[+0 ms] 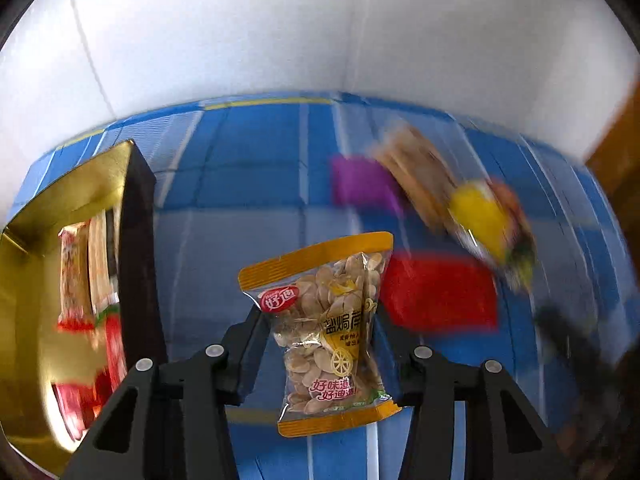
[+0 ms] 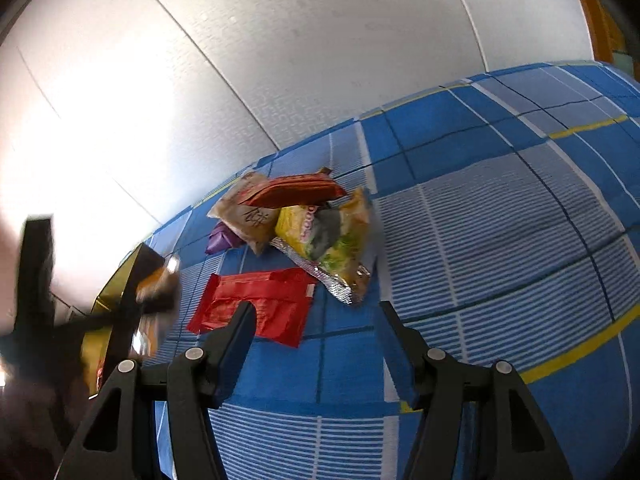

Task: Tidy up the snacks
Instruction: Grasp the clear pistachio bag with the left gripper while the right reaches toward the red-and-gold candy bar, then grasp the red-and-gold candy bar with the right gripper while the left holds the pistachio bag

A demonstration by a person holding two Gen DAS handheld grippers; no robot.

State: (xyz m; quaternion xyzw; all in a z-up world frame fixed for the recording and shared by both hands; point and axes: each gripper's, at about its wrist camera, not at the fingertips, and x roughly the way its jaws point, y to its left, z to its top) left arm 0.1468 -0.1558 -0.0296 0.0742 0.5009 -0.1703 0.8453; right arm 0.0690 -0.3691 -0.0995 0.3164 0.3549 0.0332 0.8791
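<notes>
I have the left gripper (image 1: 318, 328) clamped on a clear seed packet (image 1: 328, 332), pinched at mid-body in the lower centre of the left wrist view, hanging above the blue checked cloth (image 1: 256, 184). It looks light and crinkly, the loose seeds free to shift, so I judge the slick film could slide unless I stay on the filled middle, not the flat sealed ends. At the left edge of that frame stands the gold-lined box (image 1: 28, 280), already holding red-wrapped snacks (image 1: 74, 276); its tall black wall (image 1: 138, 248) is what I must clear. My right gripper (image 2: 316, 316) sits with jaws apart and empty at the bottom centre of its frame, just above a flat red packet (image 2: 256, 304), with the snack pile (image 2: 296, 224) beyond it mid-frame.
</notes>
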